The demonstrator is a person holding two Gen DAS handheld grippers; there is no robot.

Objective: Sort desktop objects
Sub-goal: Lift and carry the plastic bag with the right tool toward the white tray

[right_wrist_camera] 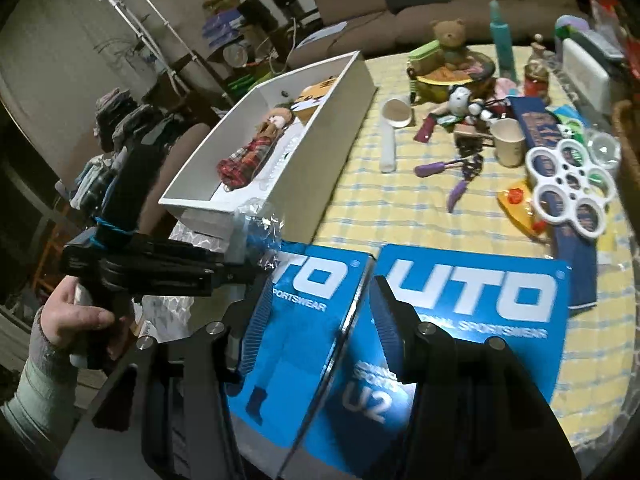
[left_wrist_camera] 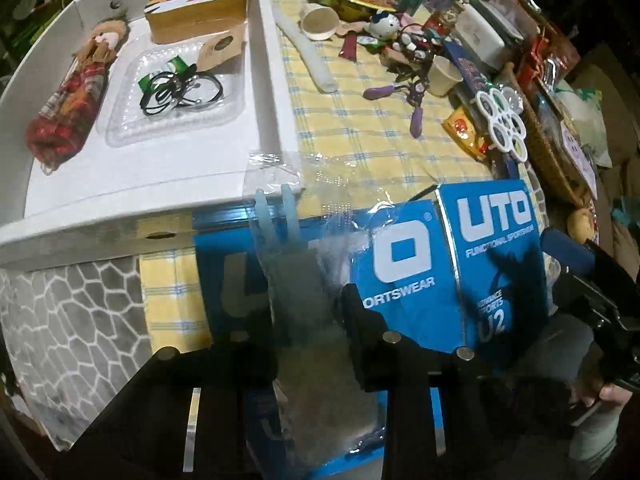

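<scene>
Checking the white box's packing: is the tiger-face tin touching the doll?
Apart. The left wrist view shows bare white floor between the tiger-face tin and the doll in the white box.

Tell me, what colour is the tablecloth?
The tablecloth is yellow with thin blue and white check lines; the right wrist view shows it best.

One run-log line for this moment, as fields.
left gripper: shut on clear packet | right gripper: open, over blue box | white tray: doll, tiger tin
</scene>
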